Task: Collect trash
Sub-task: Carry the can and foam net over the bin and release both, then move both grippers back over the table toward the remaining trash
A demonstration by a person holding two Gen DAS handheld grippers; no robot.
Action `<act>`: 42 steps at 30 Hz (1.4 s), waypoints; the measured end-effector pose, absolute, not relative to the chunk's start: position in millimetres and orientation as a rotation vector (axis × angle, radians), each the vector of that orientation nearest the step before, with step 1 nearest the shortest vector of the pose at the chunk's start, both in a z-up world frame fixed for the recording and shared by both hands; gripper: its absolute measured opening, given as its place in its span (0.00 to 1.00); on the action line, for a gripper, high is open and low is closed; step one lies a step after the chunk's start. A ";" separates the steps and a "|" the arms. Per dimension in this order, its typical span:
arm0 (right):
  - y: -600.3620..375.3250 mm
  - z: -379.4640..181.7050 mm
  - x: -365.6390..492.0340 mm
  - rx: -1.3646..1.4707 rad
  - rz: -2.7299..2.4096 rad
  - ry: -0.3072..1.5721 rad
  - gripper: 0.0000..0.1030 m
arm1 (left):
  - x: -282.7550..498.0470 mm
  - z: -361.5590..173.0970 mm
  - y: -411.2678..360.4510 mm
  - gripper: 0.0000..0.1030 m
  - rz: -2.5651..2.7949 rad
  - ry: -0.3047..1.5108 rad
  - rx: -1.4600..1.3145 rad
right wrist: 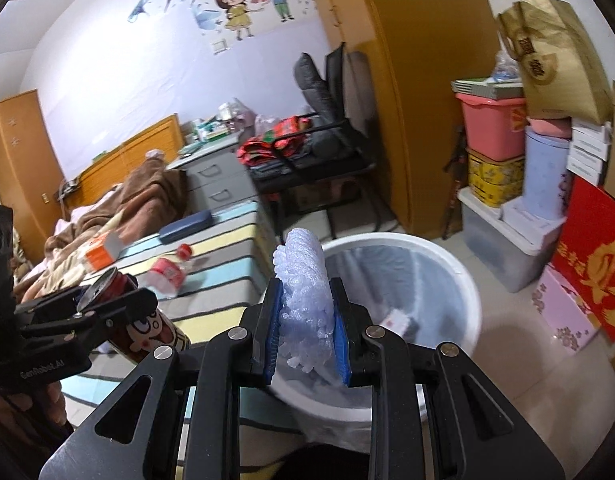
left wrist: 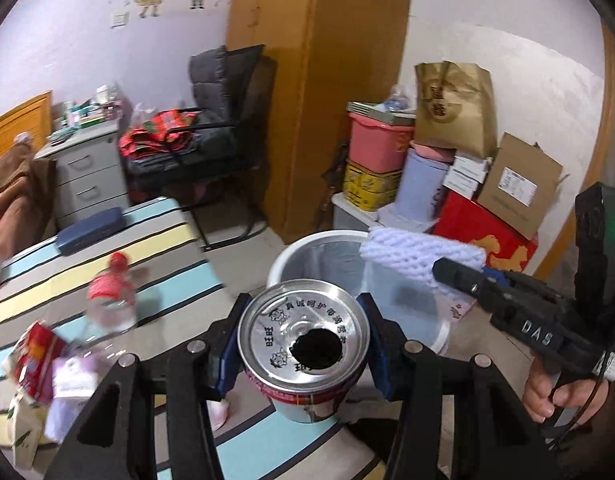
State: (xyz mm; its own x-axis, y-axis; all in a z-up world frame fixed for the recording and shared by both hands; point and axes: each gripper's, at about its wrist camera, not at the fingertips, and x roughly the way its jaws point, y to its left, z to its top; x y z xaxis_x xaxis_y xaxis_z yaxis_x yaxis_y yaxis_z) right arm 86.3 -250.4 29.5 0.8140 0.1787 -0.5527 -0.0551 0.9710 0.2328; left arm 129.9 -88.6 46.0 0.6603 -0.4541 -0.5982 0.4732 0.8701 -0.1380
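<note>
My left gripper [left wrist: 301,344] is shut on an opened red drink can [left wrist: 303,354], held upright over the striped bed edge beside the white trash bin [left wrist: 283,264]. My right gripper [right wrist: 305,328] is shut on a white foam fruit net [right wrist: 305,280] and holds it above the near rim of the bin [right wrist: 463,276]. The net [left wrist: 419,252] and right gripper [left wrist: 459,276] show over the bin in the left wrist view. The can [right wrist: 147,320] and left gripper [right wrist: 99,304] show at left in the right wrist view. A clear bottle with a red label [left wrist: 111,300] lies on the bed.
Wrappers and packets [left wrist: 47,364] lie on the striped bed [right wrist: 223,248], with a blue case [right wrist: 185,226] and an orange box [right wrist: 103,250]. The bin holds a liner and some trash [right wrist: 397,320]. Stacked boxes and tubs [right wrist: 503,184] stand behind it; a chair [left wrist: 211,132] by the wardrobe.
</note>
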 end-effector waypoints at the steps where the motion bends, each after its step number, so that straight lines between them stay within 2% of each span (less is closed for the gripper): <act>1: -254.1 27.8 87.3 0.209 0.114 0.614 0.23 | 133.1 46.0 -94.0 0.53 -0.538 0.672 0.029; 16: -286.1 -13.8 113.4 0.147 -0.009 0.781 0.24 | 175.3 19.9 -154.1 0.53 -0.629 0.728 0.054; 25: -288.2 -26.0 124.5 0.077 -0.041 0.846 0.27 | 184.5 5.9 -156.0 0.56 -0.634 0.756 0.036; 27: -288.6 -26.9 125.0 0.075 -0.044 0.854 0.33 | 184.4 7.1 -155.4 0.68 -0.627 0.745 0.038; 28: -288.2 -27.3 124.9 0.074 -0.044 0.855 0.37 | 184.9 7.5 -154.1 0.69 -0.624 0.746 0.031; 30: -288.3 -25.5 122.7 0.078 -0.040 0.851 0.61 | 185.3 8.1 -150.8 0.69 -0.620 0.749 0.020; 42: -273.5 -13.8 117.6 0.092 -0.022 0.809 0.62 | 170.8 18.0 -119.8 0.69 -0.566 0.721 0.004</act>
State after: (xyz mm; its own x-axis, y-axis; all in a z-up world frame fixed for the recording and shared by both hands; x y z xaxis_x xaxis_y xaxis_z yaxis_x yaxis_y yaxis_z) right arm 117.6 -273.5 -13.8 0.6900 0.0152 -0.7236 0.0553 0.9958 0.0736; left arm 170.8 -119.8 18.0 0.6090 -0.4885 -0.6249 0.4910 0.8509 -0.1867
